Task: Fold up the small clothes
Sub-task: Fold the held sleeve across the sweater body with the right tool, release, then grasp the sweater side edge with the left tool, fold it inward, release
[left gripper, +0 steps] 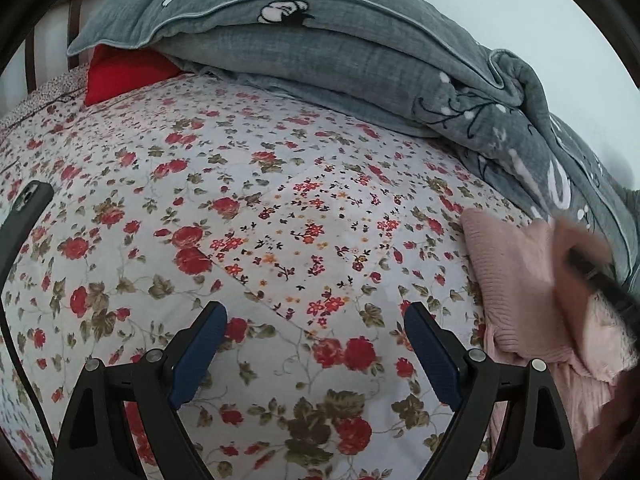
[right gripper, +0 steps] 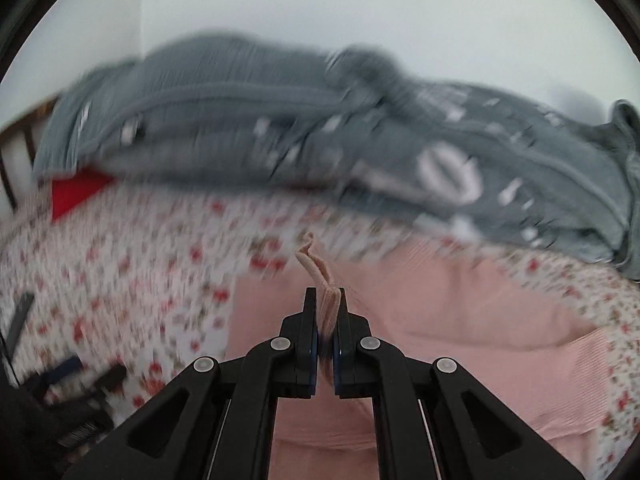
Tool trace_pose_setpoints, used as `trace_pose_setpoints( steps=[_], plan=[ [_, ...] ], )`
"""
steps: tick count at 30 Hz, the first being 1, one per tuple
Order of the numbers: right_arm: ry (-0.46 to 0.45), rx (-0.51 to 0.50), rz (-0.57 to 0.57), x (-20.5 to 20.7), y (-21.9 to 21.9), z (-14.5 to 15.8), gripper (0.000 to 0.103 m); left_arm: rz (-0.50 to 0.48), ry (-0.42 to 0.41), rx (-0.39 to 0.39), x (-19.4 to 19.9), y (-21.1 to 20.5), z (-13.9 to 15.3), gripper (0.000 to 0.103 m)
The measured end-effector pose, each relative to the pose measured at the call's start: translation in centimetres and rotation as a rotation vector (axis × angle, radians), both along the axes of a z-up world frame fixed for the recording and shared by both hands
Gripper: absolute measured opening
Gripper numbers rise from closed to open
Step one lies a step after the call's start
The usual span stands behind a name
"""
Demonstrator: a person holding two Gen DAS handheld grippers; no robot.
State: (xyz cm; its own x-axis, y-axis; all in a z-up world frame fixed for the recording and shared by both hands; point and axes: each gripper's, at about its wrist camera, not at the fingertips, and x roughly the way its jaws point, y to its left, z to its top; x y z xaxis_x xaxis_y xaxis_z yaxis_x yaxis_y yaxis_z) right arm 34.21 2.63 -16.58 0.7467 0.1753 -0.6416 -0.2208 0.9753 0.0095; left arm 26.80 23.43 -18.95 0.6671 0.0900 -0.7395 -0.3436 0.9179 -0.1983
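On the far left of the left wrist view, a dark phone (left gripper: 25, 204) is seen lying on the floral bedsheet (left gripper: 280, 240), with a red cushion (left gripper: 124, 70) tucked under a heap of grey quilt (left gripper: 320, 52) along the back. Lower in the same view, the left gripper (left gripper: 316, 344) is held wide apart over bare sheet, with nothing between its blue pads; no cloth is touched by it. Well to the right of it, at the edge of that view, the pink knitted garment (left gripper: 516, 280) is seen partly lifted and blurred, with the dark shape of the other tool crossing it.

From the right wrist view, the right gripper (right gripper: 325, 300) is shown closed tight on a ribbed edge of the pink knitted garment (right gripper: 460, 320), a narrow strip of which stands up beyond the fingertips. The bulk of the garment is spread below and to the right of that gripper on the sheet, one layer apparently doubled over another, though the blur keeps the exact fold lines from being made out.

The task is judged to be in an early or middle stage: a fold appears to be under way, carried by the right side alone. No neat finished packet is seen, and flattening, further folds and any other small clothes would be left. Other garments cannot be made out in either view.
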Motion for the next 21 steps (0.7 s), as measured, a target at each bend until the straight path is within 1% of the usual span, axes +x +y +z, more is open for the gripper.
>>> trace_pose_setpoints(
  steps=[2,3,4,6,8,11,13,16,17,20,21],
  plan=[
    [0.062,0.006,0.025,0.5,0.8,-1.7,0.007,-0.003,-0.007,0.006,-0.1,0.0,0.1,0.09],
    [0.087,0.015,0.043,0.6,1.0,-2.2,0.012,-0.006,-0.007,0.009,-0.1,-0.1,0.1,0.09],
    [0.117,0.024,0.07,0.7,1.1,-2.6,0.013,-0.013,-0.009,0.009,-0.1,-0.2,0.1,0.09],
    [0.172,0.048,0.134,0.6,1.1,-2.8,0.033,-0.032,-0.014,-0.001,0.0,-0.4,0.2,0.09],
    [0.184,0.071,0.171,-0.1,0.5,-2.3,0.034,-0.057,-0.027,-0.022,0.1,-0.7,0.3,0.09],
    [0.152,0.097,0.173,-2.1,-2.2,-0.5,0.038,-0.097,-0.047,-0.067,0.3,-1.5,0.5,0.09],
    [0.132,0.099,0.144,-3.4,-5.0,0.6,0.04,-0.136,-0.071,-0.105,0.5,-2.2,0.7,0.089],
    [0.09,0.091,0.1,-5.2,-10.0,1.9,0.04,-0.227,-0.112,-0.173,0.9,-3.9,1.3,0.087],
    [0.071,0.083,0.077,-5.8,-11.8,2.2,0.04,-0.274,-0.129,-0.2,1.0,-4.8,1.5,0.086],
    [0.01,0.055,0.009,-7.1,-17.1,2.3,0.04,-0.371,-0.143,-0.235,1.7,-7.1,1.9,0.075],
    [-0.005,0.047,-0.016,-7.4,-19.1,2.0,0.04,-0.408,-0.141,-0.244,2.0,-8.1,2.0,0.068]
  ],
)
